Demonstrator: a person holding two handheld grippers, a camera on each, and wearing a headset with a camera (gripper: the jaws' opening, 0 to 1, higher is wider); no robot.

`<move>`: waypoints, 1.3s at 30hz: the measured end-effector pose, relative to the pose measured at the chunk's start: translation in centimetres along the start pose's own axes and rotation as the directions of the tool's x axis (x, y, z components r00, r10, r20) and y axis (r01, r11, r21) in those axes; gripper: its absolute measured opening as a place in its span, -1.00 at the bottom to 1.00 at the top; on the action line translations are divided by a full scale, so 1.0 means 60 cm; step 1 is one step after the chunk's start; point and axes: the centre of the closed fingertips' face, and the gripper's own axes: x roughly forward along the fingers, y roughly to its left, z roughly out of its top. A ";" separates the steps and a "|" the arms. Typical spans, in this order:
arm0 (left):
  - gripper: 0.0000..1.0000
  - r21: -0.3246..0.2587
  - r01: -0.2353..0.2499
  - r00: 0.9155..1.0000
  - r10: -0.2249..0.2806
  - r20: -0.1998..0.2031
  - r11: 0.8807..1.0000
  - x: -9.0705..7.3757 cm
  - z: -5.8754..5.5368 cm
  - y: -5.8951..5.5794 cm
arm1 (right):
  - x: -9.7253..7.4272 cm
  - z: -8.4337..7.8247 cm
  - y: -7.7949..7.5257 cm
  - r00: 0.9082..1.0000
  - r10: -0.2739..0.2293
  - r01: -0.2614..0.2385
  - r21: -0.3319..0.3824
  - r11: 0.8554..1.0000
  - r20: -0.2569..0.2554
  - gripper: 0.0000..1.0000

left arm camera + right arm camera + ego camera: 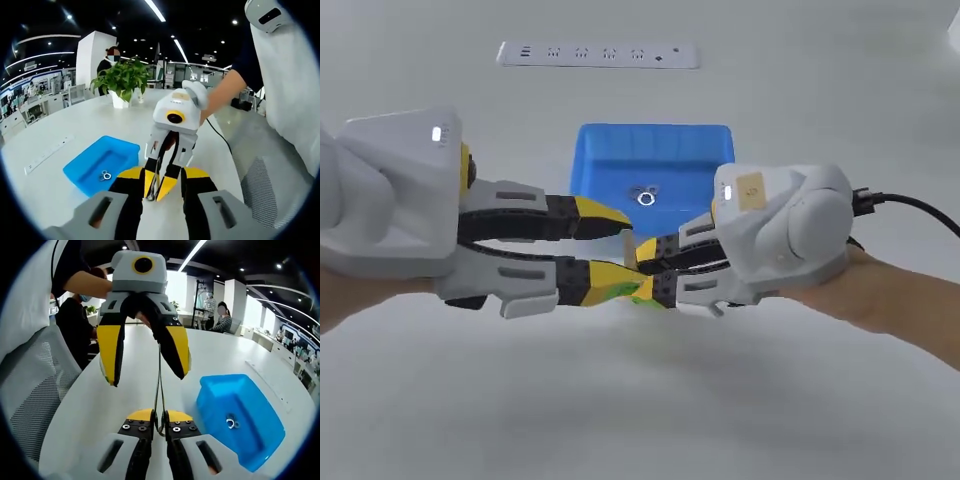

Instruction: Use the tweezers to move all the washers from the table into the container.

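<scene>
Left gripper (148, 379) and right gripper (155, 196) face each other tip to tip, held level. The left's jaws gape wide; the right's pinch the tweezers (159, 390).

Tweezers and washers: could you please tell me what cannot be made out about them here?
- Tweezers: head view, hidden between left gripper and right gripper.
- Washers in the container: every view, too small to count.
- Table under the grippers: head view, covered, so leftover washers cannot be told.

right tongs (156, 192) pinch tweezers (159, 176) between the spread left tongs (165, 173); washers (105, 175) lie in container (121, 148).
</scene>
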 end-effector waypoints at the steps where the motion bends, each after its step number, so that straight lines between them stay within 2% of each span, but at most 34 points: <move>1: -0.34 -0.019 0.001 1.000 -0.001 0.003 1.000 -0.003 0.000 -0.002 | -0.002 0.004 -0.001 1.000 -0.001 0.001 0.006 1.000 0.006 -0.82; 3: -0.31 -0.023 -0.026 1.000 0.026 0.007 0.999 -0.013 -0.003 -0.001 | -0.006 0.010 -0.002 1.000 -0.007 0.007 0.007 1.000 0.011 -0.82; 5: -0.19 -0.067 -0.063 0.998 0.064 0.015 0.996 -0.021 -0.005 0.003 | -0.009 0.016 -0.004 1.000 -0.012 0.012 0.009 1.000 0.017 -0.82; 7: -0.12 -0.055 -0.081 0.997 0.082 0.016 0.995 -0.028 -0.009 0.004 | -0.013 0.023 -0.004 1.000 -0.016 0.016 0.007 1.000 0.017 -0.82; 10: -0.06 -0.078 -0.111 0.993 0.113 0.019 0.991 -0.036 -0.011 0.005 | -0.020 0.032 -0.003 1.000 -0.017 0.017 -0.003 1.000 0.016 -0.82; 15: 0.02 -0.086 -0.123 0.992 0.124 0.005 0.989 -0.047 -0.013 -0.001 | -0.034 0.057 0.002 0.999 -0.024 0.024 -0.002 1.000 0.037 -0.82; 18: 0.08 -0.092 -0.147 0.989 0.149 0.007 0.985 -0.056 -0.009 -0.001 | -0.045 0.071 0.004 0.999 -0.028 0.029 -0.012 1.000 0.046 -0.82; 23: 0.16 -0.094 -0.157 0.987 0.159 0.012 0.983 -0.064 -0.007 -0.010 | -0.065 0.095 -0.003 0.997 -0.046 0.048 -0.026 0.999 0.061 -0.82; 27: 0.21 -0.137 -0.108 0.993 0.113 0.023 0.985 -0.065 -0.008 -0.034 | -0.085 0.121 -0.011 0.995 -0.051 0.054 -0.034 0.998 0.081 -0.82; 30: 0.34 -0.143 -0.104 0.994 0.107 0.016 0.984 -0.063 -0.015 -0.043 | -0.100 0.145 -0.023 0.992 -0.063 0.067 -0.036 0.997 0.106 -0.82; 33: 0.45 -0.150 -0.114 0.993 0.115 0.000 0.982 -0.063 -0.026 -0.045 | -0.109 0.157 -0.040 0.991 -0.075 0.081 -0.051 0.995 0.107 -0.82; 36: 0.50 -0.162 -0.125 0.992 0.128 0.005 0.979 -0.066 -0.029 -0.043 | -0.115 0.160 -0.060 0.991 -0.089 0.096 -0.062 0.993 0.101 -0.82; 39: 0.65 -0.178 -0.130 0.991 0.131 -0.007 0.975 -0.068 -0.035 -0.041 | -0.116 0.158 -0.076 0.990 -0.102 0.109 -0.073 0.991 0.092 -0.82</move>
